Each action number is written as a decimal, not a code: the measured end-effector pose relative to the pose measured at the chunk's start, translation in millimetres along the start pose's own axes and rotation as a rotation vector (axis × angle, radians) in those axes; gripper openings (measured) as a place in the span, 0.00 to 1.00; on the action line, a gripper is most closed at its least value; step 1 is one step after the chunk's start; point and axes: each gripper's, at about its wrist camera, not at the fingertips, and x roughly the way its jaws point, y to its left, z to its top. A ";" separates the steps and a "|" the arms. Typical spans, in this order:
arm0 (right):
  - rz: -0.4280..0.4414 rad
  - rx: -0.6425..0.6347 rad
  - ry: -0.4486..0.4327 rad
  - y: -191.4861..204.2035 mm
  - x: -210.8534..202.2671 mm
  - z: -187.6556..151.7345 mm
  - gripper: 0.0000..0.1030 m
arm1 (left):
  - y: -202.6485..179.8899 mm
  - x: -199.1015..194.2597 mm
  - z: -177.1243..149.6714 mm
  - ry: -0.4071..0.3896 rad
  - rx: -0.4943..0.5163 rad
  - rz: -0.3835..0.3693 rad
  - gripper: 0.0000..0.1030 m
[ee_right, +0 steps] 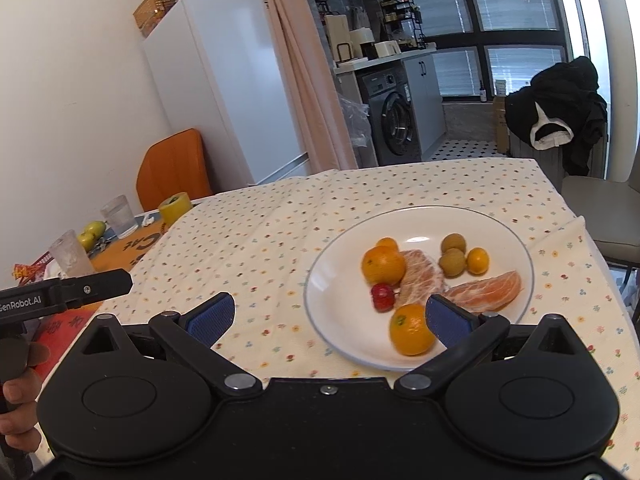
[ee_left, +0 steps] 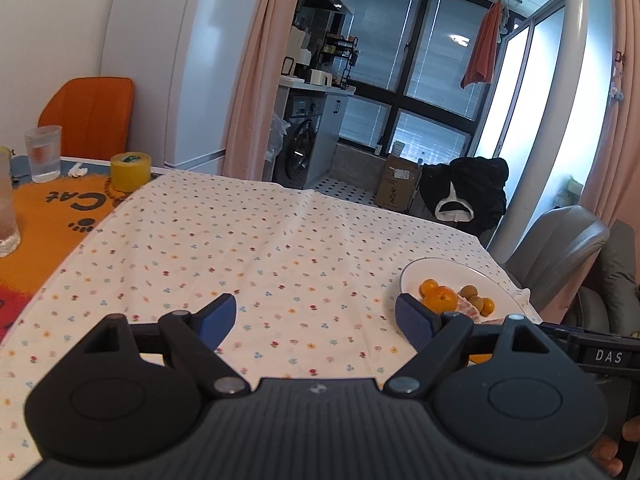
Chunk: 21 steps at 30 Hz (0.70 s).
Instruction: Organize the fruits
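Note:
A white plate (ee_right: 340,248) on the flowered tablecloth holds two oranges (ee_right: 383,265), small kumquats (ee_right: 477,260), two brownish longans (ee_right: 453,243), a red strawberry (ee_right: 383,297) and peeled grapefruit segments (ee_right: 486,290). One orange (ee_right: 412,330) lies at the plate's near edge, just left of my right gripper's right finger. My right gripper (ee_right: 330,316) is open above the plate's near left rim, holding nothing. In the left wrist view the same plate (ee_left: 424,270) sits at the right, and my left gripper (ee_left: 316,320) hangs open over bare cloth, empty.
At the table's left end stand a yellow tape roll (ee_left: 130,171), drinking glasses (ee_left: 43,153), green fruits (ee_right: 93,231) and an orange cat mat (ee_left: 48,216). An orange chair (ee_left: 90,114) and a grey chair (ee_left: 560,248) flank the table. A hand (ee_right: 18,412) grips the other tool's handle.

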 end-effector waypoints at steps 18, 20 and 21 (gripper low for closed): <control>0.011 -0.002 -0.019 17.4 -34.3 -3.7 1.00 | 16.5 -43.3 0.2 -0.001 0.015 0.039 1.00; 0.008 0.001 -0.020 17.2 -40.0 -4.3 1.00 | 16.7 -46.7 0.3 0.012 0.018 0.039 1.00; 0.008 0.003 -0.021 17.2 -43.0 -4.6 1.00 | 16.3 -48.5 0.2 0.013 0.021 0.037 1.00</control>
